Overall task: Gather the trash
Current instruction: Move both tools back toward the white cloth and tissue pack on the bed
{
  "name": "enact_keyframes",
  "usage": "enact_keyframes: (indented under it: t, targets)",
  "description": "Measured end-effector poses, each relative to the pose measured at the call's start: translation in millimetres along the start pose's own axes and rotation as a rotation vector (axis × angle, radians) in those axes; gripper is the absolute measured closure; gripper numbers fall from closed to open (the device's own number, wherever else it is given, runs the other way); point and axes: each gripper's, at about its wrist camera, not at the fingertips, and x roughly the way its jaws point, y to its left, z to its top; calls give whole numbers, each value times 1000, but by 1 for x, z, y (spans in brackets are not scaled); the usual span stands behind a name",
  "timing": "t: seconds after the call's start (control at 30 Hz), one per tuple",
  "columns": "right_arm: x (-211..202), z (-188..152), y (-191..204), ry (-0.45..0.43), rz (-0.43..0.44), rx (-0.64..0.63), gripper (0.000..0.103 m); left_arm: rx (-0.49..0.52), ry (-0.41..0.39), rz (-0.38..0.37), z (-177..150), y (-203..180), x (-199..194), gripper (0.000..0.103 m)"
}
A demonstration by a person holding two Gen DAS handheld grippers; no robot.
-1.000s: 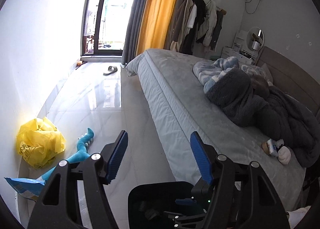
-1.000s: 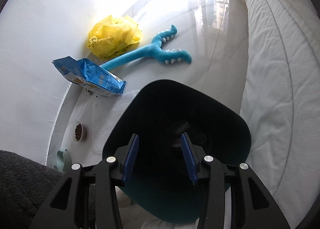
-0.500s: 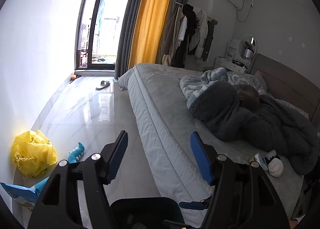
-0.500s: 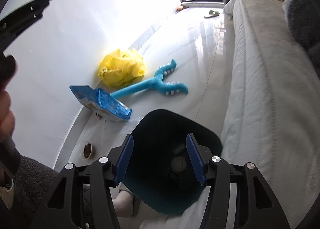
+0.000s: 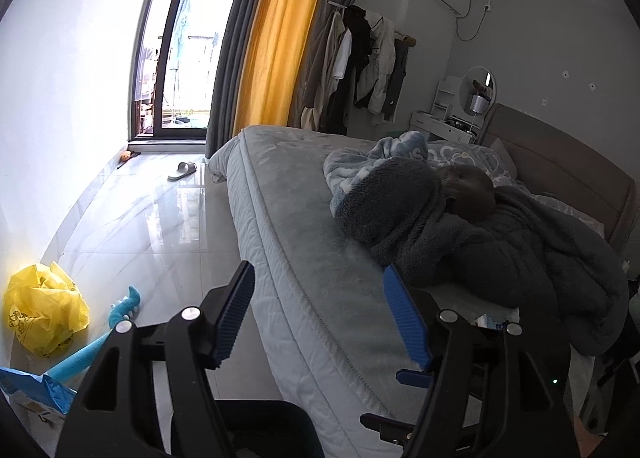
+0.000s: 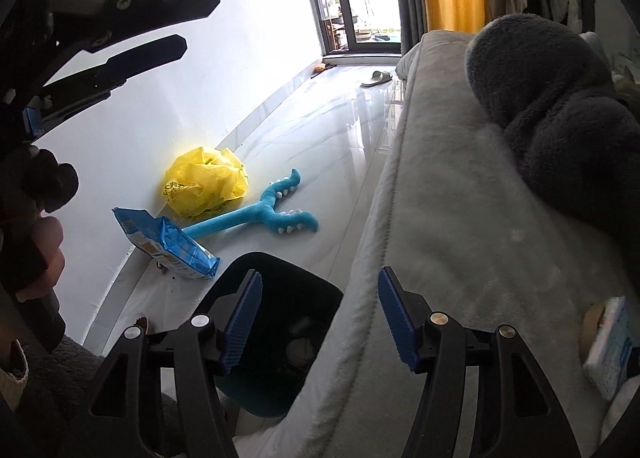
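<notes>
A dark trash bin (image 6: 276, 298) stands on the floor against the bed's side, with pale crumpled scraps (image 6: 300, 346) inside. My right gripper (image 6: 320, 282) hangs above the bin's rim and the mattress edge. Its jaws are opening and nothing is between them. My left gripper (image 5: 318, 286) points over the bed's side, jaws also opening and empty; the bin's rim (image 5: 272, 414) shows below it. A yellow plastic bag (image 6: 206, 182) and a blue packet (image 6: 168, 246) lie by the wall. A small white-and-blue pack (image 6: 612, 342) rests on the bed at the right.
The grey bed (image 5: 304, 226) carries a heap of dark fleece blankets (image 5: 440, 226). A blue plush toy (image 6: 260, 214) lies on the glossy floor, a slipper (image 5: 182, 170) near the balcony door. A small bowl (image 6: 140, 324) sits by the wall.
My right gripper has risen out of the bin's mouth, tilted up toward the bed, and its jaws have widened. My left gripper has drifted toward the bed; the bin has sunk low in its view.
</notes>
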Motion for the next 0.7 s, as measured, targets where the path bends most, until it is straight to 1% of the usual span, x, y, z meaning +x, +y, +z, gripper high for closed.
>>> enact_keyframes:
  t: [0.2,0.27,0.47,0.7]
  targets:
    - [-25,-9,-29,-29,-72,6,40,24,13,-29,-4,-28,12,31]
    - [-31,-12,-36,-37,-93,9,40,24,21,-39,-6,-34,15,29]
    - [-58,-21,-63,-64,-159,24,40,38,44,-72,-13,-59,26,25]
    - [-78,-42,-89,-62,-233,56,40,54,63,-98,-20,-86,38,24]
